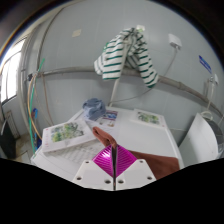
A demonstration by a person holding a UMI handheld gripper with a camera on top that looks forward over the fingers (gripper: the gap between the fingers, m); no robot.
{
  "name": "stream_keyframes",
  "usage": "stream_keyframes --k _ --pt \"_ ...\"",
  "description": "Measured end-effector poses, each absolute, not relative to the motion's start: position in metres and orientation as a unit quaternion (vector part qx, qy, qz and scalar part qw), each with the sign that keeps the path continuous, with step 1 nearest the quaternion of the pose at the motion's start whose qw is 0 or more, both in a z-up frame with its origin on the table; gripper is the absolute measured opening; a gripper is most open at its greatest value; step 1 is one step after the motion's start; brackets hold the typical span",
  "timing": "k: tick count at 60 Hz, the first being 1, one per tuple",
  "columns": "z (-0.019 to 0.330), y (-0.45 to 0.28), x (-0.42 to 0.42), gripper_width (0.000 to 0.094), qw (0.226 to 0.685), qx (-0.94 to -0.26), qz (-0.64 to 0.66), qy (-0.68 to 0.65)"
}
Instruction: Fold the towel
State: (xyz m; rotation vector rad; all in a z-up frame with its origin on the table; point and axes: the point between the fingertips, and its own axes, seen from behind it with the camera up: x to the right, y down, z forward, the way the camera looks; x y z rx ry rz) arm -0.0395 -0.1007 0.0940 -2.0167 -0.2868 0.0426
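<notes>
Here, the gripper [113, 163] had its two fingers drawn close together, the magenta pads [107, 158] nearly meeting, with a thin edge of brownish-orange cloth [103, 135] rising from between them; the cloth, apparently the towel, seemed pinched there, though how firmly the pads pressed on it could not be made out, and most of it was hidden behind the finger tips. Only that narrow strip showed, running away from the fingers across the white table [150, 140]; its full shape and whether it lay folded could not be told. On the table to one side of the cloth lay a printed sheet or packet [66, 135] with green markings, its writing too small to read; beyond the cloth, at the table's far end, stood a bluish object [93, 106], indistinct; near it on the far side lay another paper with green patches [147, 118]. Above the table's far end a green-and-white striped garment [126, 55] hung against the pale wall [70, 45], its lower part bunched so that its form was unclear. Beside the table stood a white chair-like thing [203, 140], cut off and only partly seen; a window [12, 75] showed past the table's other side, largely washed out.
</notes>
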Motion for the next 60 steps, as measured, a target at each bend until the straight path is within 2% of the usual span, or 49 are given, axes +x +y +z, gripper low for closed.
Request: stream_keyframes --k 4,8,13,22,25,31,36,43,45,49,60 --pt "0.112 -0.099 0.014 0.001 0.531 -0.843 0.003 -0.088" --pt "0.11 -0.103 0.07 0.0014 0.522 -0.851 -0.014 -0.048" --pt "0.084 -0.107 0.129 0.0021 0.495 -0.868 -0.038 -0.014" --pt "0.005 -0.114 0.181 0.0031 0.416 -0.908 -0.043 0.014" --pt "0.006 -0.107 0.181 0.0034 0.435 -0.9 -0.036 0.013" --pt "0.009 -0.109 0.186 0.0047 0.425 -0.904 -0.041 0.013" --pt "0.021 -0.116 0.193 0.0275 0.429 -0.901 -0.064 0.024" --pt "0.041 -0.136 0.22 0.0852 0.434 -0.889 -0.146 0.02" --pt "0.049 -0.146 0.225 0.0821 0.436 -0.885 -0.161 0.025" --pt "0.062 -0.168 0.223 0.0846 0.446 -0.878 -0.166 0.049" --pt "0.075 -0.238 0.158 0.0844 0.46 -0.88 -0.068 0.093"
